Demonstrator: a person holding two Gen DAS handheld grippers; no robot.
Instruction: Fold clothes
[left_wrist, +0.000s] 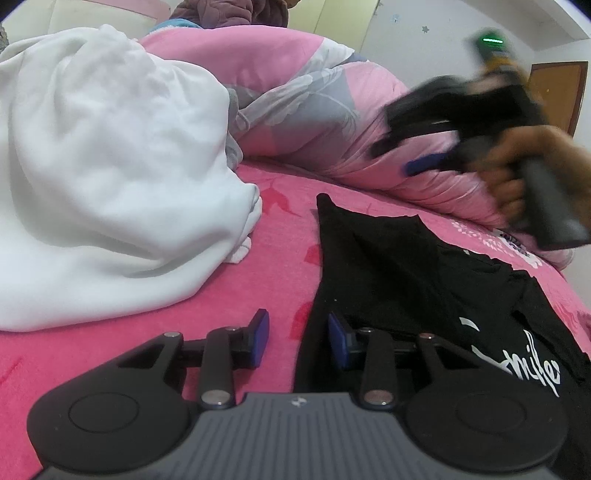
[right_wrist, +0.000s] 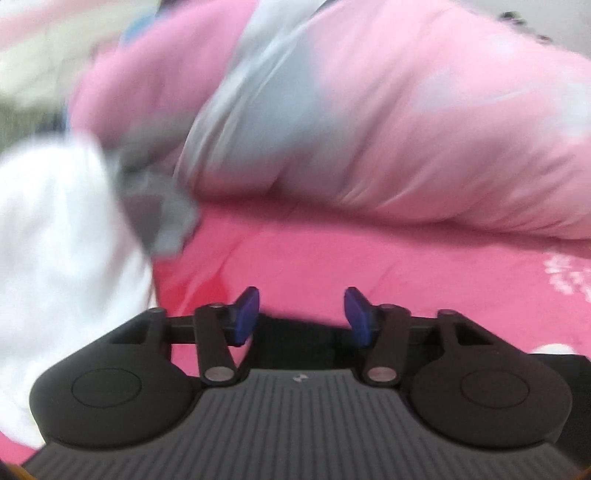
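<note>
Black printed cotton T-shirt (left_wrist: 399, 266) laid flat on pink bed (left_wrist: 284, 236) for folding; left tongs (left_wrist: 298, 341) apart astride its near-left edge, gripping nothing; right tongs (right_wrist: 301, 317) apart, empty, raised above it.

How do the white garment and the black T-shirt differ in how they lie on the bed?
The white garment is bunched in a tall, rumpled heap; the black T-shirt lies spread low and nearly flat. The white garment looks thick and plain; the black T-shirt looks thin and bears white lettering. The white garment sits clear of the left gripper, while the black T-shirt's edge reaches its open jaws. Both rest on the pink sheet, neither held.
</note>
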